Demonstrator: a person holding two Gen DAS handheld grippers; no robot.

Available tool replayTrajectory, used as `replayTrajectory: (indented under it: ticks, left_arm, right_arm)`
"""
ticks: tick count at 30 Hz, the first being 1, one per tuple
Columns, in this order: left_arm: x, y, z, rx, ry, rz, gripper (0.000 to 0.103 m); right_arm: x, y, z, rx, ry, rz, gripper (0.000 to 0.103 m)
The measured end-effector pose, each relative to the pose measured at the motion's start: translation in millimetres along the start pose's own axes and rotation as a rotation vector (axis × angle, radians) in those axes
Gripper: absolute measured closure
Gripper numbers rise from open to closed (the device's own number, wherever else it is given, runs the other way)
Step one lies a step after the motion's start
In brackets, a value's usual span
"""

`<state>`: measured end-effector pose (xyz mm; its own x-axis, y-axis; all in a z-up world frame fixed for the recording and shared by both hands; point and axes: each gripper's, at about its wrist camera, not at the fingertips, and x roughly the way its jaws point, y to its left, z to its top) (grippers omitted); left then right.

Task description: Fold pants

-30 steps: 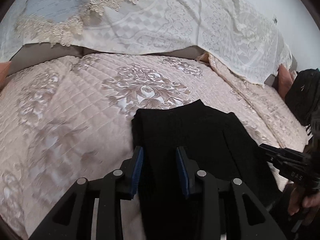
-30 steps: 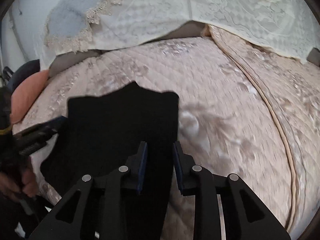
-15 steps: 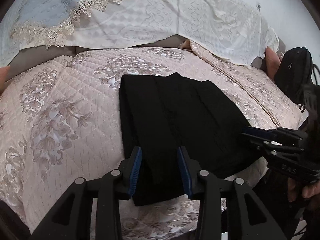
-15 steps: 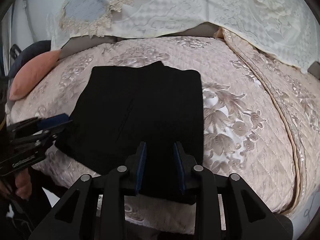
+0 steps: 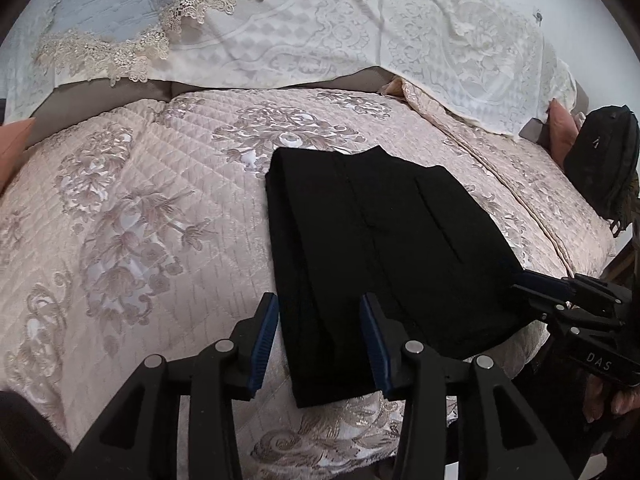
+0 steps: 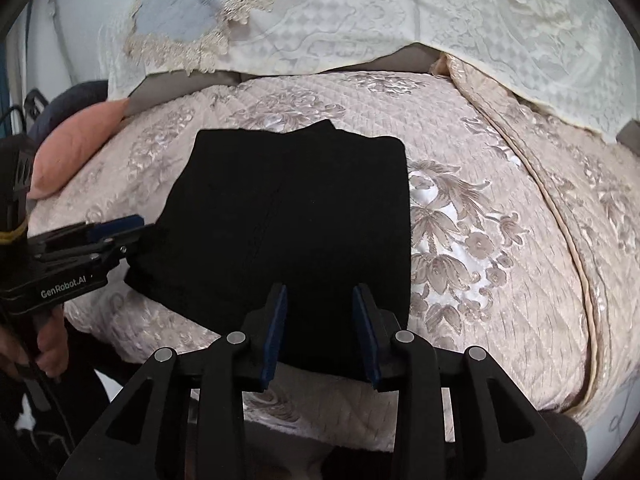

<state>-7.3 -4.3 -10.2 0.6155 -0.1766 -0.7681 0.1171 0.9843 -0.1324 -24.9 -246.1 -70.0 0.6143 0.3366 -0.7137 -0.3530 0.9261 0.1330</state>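
Black pants (image 5: pixel 384 248), folded into a flat rectangle, lie on the quilted floral bedspread (image 5: pixel 132 216) near its front edge. Left gripper (image 5: pixel 318 336) and right gripper (image 6: pixel 320 328) hover above the pants' near edge, jaws spread, holding nothing.

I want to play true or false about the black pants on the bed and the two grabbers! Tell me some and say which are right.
1. The black pants lie folded on the pink quilted bedspread. True.
2. The left gripper is squeezing the pants. False: its jaws are open and hold nothing.
3. The right gripper is open. True.
4. The pants are red. False: they are black.
5. A white lace cover lies beyond the pants. True.
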Motion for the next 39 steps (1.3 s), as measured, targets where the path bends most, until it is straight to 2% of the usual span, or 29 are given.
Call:
replayTrajectory:
  ticks: [11,13,15,22,27,33,39]
  left_arm:
    - [-14,0,4,-0.015,-0.005,-0.016,0.058]
    - [-12,6,5,-0.031,0.0,-0.023,0.058]
    - [-9,13,7,-0.053,0.007,-0.038,0.058]
    - [2,37,13,-0.125,0.022,-0.056,0.058]
    - [5,35,19,-0.135,0.016,-0.091,0.058]
    - [29,33,19,-0.147,0.077,-0.132,0.057]
    - [23,32,17,-0.138,0.064,-0.124,0.056]
  right_arm:
    - [-17,2,5,0.041,-0.032,0.042,0.067]
    - [-18,-2,7,0.055,-0.039,0.047,0.061]
    - [-18,-7,8,0.068,-0.045,0.049,0.059]
    - [-8,-27,18,0.114,-0.038,0.028,0.059]
    - [-6,-33,22,0.124,-0.057,0.007,0.059]
    - [6,-52,19,0.205,-0.031,0.014,0.059]
    - [11,-49,13,0.185,0.002,0.025,0.059]
